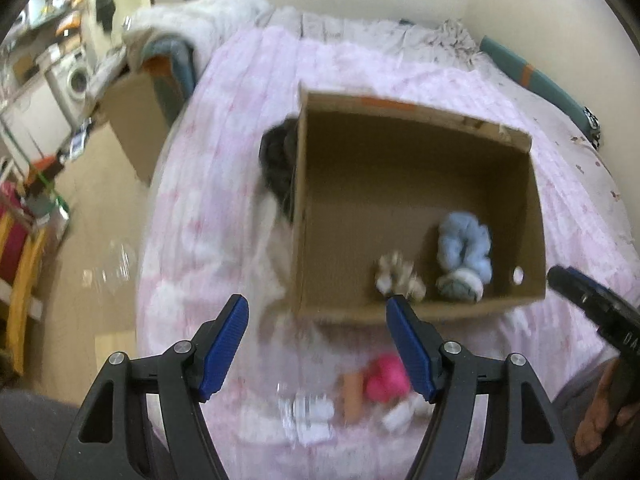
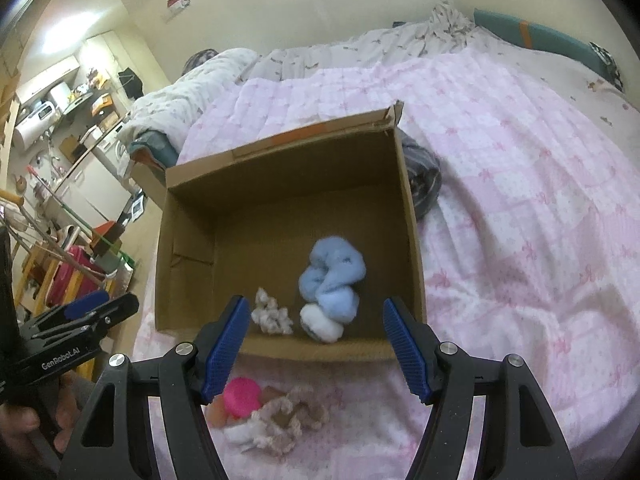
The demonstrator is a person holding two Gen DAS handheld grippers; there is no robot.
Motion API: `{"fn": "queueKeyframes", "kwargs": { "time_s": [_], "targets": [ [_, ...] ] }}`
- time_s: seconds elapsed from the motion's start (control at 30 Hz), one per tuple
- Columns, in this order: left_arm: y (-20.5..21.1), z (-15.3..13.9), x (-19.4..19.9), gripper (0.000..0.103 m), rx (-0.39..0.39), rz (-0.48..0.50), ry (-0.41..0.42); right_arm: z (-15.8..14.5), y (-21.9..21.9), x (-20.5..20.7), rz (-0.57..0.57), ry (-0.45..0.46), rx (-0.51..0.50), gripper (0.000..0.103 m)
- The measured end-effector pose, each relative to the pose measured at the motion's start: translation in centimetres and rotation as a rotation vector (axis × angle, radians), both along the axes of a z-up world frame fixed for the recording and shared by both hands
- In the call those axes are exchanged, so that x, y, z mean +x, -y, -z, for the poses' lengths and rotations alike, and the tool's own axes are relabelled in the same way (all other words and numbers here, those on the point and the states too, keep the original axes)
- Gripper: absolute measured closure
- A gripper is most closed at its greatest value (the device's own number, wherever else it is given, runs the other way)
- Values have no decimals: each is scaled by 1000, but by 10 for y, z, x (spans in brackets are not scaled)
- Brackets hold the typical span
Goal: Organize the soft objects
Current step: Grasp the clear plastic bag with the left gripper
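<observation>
Where quilt sags: dark cloth beside box.

Cardboard box is open on top, so entry from above is free; back half of its floor is bare. Near wall crowded: blue fluffy piece and small cream scrunchie sit against it. Quilt right of box is wide open. In front of box, pink item and beige scrunchie block the strip. Dark cloth, prob. bunched fabric, touches 1 side wall.

Pink-quilted bed, cream walls, cluttered shelves
</observation>
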State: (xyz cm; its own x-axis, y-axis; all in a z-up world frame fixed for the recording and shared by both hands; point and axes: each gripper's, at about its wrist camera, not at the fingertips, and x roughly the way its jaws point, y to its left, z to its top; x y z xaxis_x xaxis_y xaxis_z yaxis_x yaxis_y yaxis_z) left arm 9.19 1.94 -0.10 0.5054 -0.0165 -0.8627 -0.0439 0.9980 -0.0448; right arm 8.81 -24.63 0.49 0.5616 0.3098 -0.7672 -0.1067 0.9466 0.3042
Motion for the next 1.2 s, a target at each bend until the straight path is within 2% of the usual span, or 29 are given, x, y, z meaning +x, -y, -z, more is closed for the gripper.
{"fn": "queueKeyframes", "kwargs": {
  "time_s": [0.1, 0.23, 0.37, 0.53, 0.6, 0.67, 0.8, 1.03, 1.07, 1.13, 1.17, 1.2],
  "targets": [
    [-15, 13, -11, 34, -12, -52, -51, 2, -3, -7, -12, -13, -9, 30],
    [-43, 30, -18, 34, -87, -143, -116, 6, -2, -18, -6, -42, 0, 30],
    [-61, 57, -21, 34, -151, -212, -230, 15, -1, -24, -1, -81, -5, 30],
    [-49, 93, -17, 37, -181, -173, -369, 20, 1, -26, 7, -106, -15, 30],
    [-36, 108, -15, 52, -154, -130, -421, 22, 2, -25, 12, -115, -13, 30],
    [-29, 120, -14, 56, -133, -115, -457, 23, 2, -24, 15, -119, -10, 30],
    [-24, 130, -13, 56, -156, -115, -481, 24, 2, -23, 13, -121, -13, 30],
    [-3, 144, -12, 55, -101, -51, -506, 26, 0, -22, 17, -133, -3, 30],
    [3, 147, -8, 59, -89, -39, -515, 27, -1, -22, 15, -138, -1, 30],
    [6, 147, -5, 86, -90, -33, -507, 30, -3, -21, 10, -147, 1, 30],
    [8, 147, -4, 91, -91, -32, -512, 31, -3, -20, 5, -152, 1, 30],
    [7, 146, -4, 91, -99, -36, -508, 33, -5, -20, -1, -158, 3, 30]
  ]
}}
